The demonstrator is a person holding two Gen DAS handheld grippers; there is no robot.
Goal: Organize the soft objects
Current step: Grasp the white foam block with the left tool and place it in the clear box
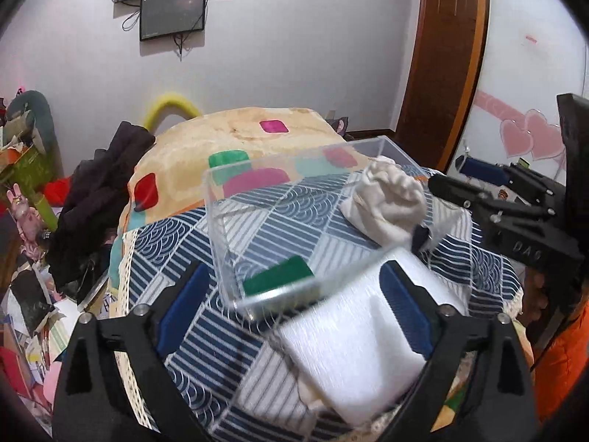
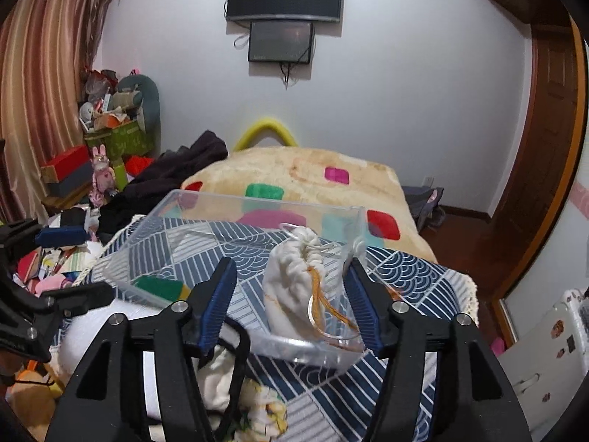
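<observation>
Left gripper (image 1: 294, 316) jaws wide apart, nothing held, hovering over white foam block (image 1: 353, 346) on blue-white patterned cloth (image 1: 228, 346). Clear rectangular plastic box (image 1: 221, 243) ahead; green-yellow sponge (image 1: 278, 280) inside near corner. Cream drawstring pouch (image 2: 294, 287) inside box right end. Right gripper (image 2: 291, 302) jaws apart either side of pouch, not clamping.
</observation>
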